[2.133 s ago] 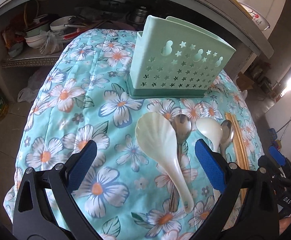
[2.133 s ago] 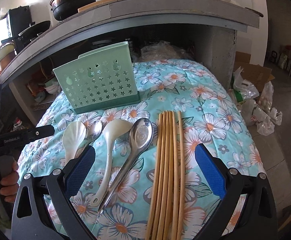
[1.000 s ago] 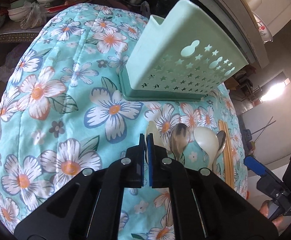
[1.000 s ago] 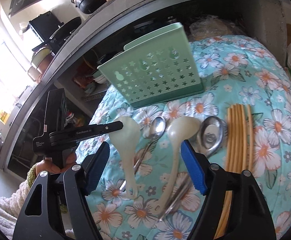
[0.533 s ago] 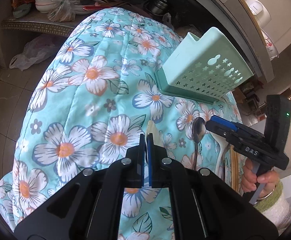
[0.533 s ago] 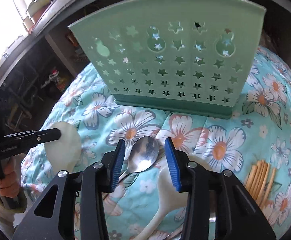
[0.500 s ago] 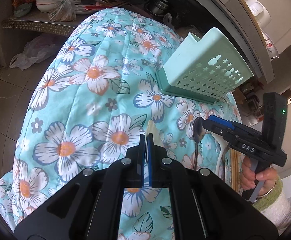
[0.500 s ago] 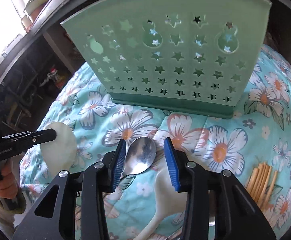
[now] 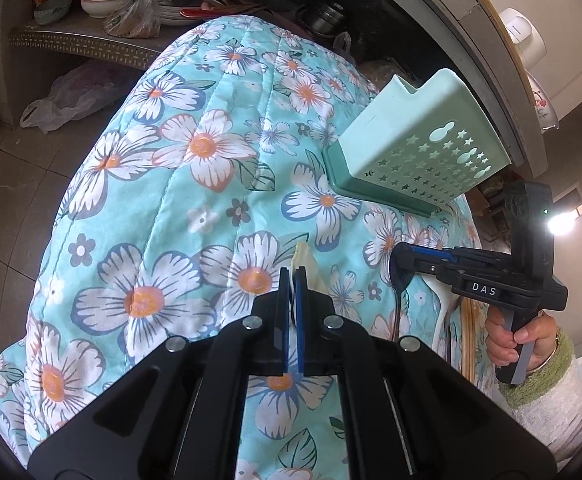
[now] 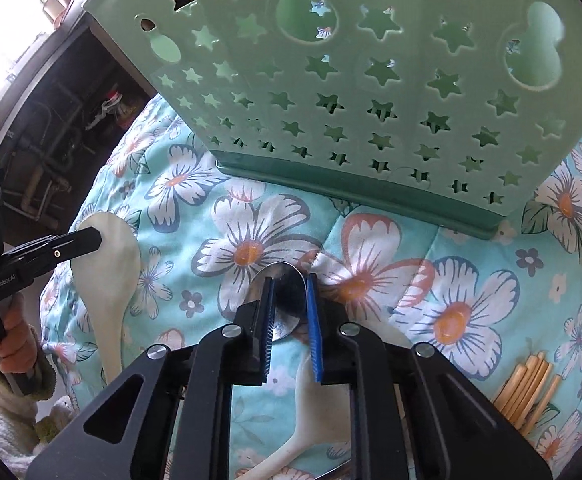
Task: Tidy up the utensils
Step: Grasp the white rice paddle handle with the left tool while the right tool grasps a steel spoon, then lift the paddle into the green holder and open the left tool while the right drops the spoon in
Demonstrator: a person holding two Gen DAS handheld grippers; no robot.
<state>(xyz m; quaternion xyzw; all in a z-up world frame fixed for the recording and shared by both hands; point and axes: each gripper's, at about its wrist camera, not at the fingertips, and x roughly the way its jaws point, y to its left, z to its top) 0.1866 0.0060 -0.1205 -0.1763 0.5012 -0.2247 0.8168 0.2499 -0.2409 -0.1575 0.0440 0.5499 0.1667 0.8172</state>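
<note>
Right hand-held gripper closing, pads astride metal spoon bowl; handle trails back beneath. Left hand-held gripper clamped on cream rice paddle. Green holder just ahead, nearer right.

A grey concrete counter curves overhead. Beneath it, a shelf holds stacked bowls (white mostly). Tiled floor.

Floral quilted cloth is carrying green holder at two o'clock; spoons, chopsticks lying at five.
</note>
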